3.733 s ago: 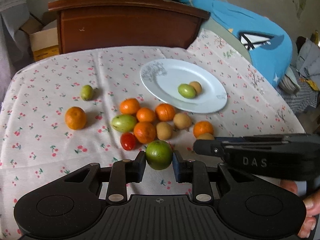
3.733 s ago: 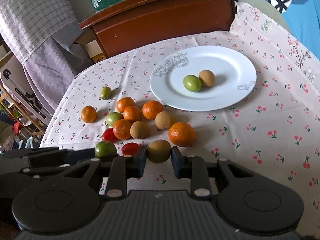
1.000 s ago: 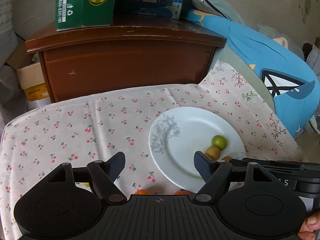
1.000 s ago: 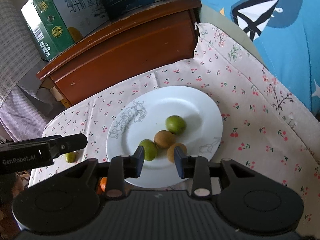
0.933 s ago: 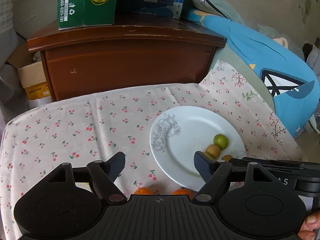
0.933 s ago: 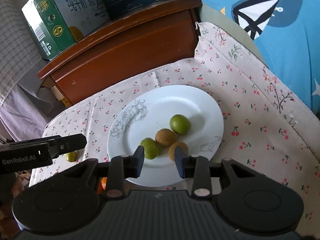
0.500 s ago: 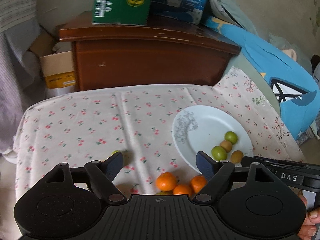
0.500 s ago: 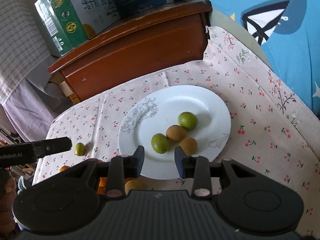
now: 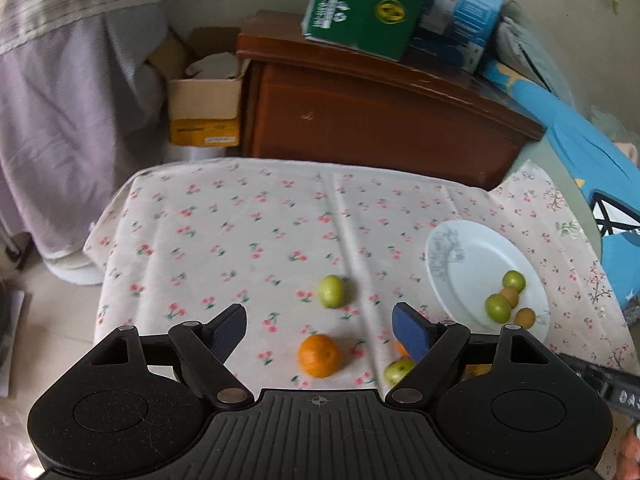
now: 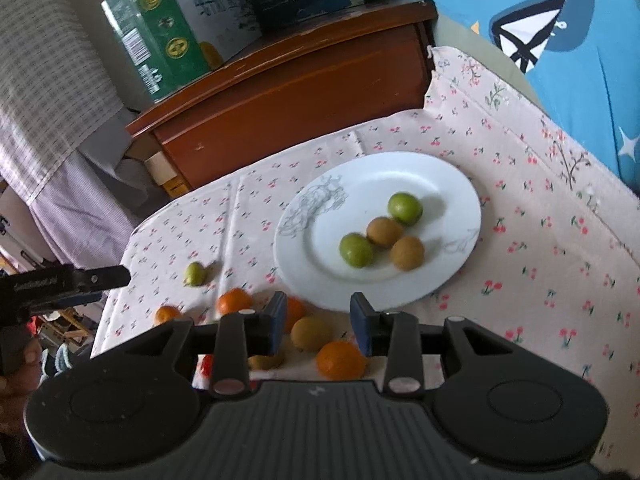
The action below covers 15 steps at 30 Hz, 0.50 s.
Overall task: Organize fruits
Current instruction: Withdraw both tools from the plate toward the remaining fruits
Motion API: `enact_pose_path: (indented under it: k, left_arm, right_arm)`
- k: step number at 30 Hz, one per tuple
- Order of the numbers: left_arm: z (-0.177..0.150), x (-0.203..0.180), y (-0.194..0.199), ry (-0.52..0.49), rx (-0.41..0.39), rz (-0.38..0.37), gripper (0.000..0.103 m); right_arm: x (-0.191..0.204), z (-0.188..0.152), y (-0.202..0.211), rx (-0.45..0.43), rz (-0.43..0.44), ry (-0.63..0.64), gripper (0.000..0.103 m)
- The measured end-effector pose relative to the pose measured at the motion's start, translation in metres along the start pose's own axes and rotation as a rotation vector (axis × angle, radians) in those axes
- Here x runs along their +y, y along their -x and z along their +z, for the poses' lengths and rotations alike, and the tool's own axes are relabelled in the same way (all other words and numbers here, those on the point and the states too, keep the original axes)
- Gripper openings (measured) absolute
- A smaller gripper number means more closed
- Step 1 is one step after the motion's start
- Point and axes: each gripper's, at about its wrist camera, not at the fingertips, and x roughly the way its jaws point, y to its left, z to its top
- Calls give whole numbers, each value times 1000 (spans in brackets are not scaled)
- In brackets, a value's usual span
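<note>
A white plate (image 10: pixel 452 184) holds two green fruits (image 10: pixel 405 209) and two brown fruits (image 10: pixel 385 232). My right gripper (image 10: pixel 319 316) hovers just in front of the plate's near rim. Its jaws are opening and grip nothing, and a brown fruit (image 10: pixel 311 334) lies on the cloth below the gap. My left gripper (image 9: pixel 319 322) stands wide open and empty over the cloth, left of the plate (image 9: pixel 472 248). An orange (image 9: pixel 319 356) lies under its gap and a green fruit (image 9: pixel 331 291) just beyond.
Loose oranges (image 10: pixel 234 301), a second orange (image 10: pixel 341 360) and a small green fruit (image 10: pixel 195 274) lie on the cherry-print tablecloth (image 9: pixel 248 240). Behind the table stand a brown cabinet (image 9: pixel 380 120) with cartons (image 9: pixel 360 0) and an open cardboard box (image 9: pixel 204 96). A blue cushion (image 10: pixel 560 60) lies at the right.
Both grippers have let their fruit go onto the plate. The left gripper has swung left over the loose fruit and widened. The right gripper has pulled back from the plate.
</note>
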Motion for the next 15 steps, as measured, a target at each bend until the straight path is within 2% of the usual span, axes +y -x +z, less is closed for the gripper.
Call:
enact_pose_path:
  k: [7, 15]
  left_arm:
    - [-19, 9, -2, -33, 18, 39, 81]
    - [-38, 16, -8, -71, 31, 83, 81]
  right_arm:
    - [15, -23, 8, 22, 17, 30, 38]
    - [22, -52, 5, 94, 17, 19, 39]
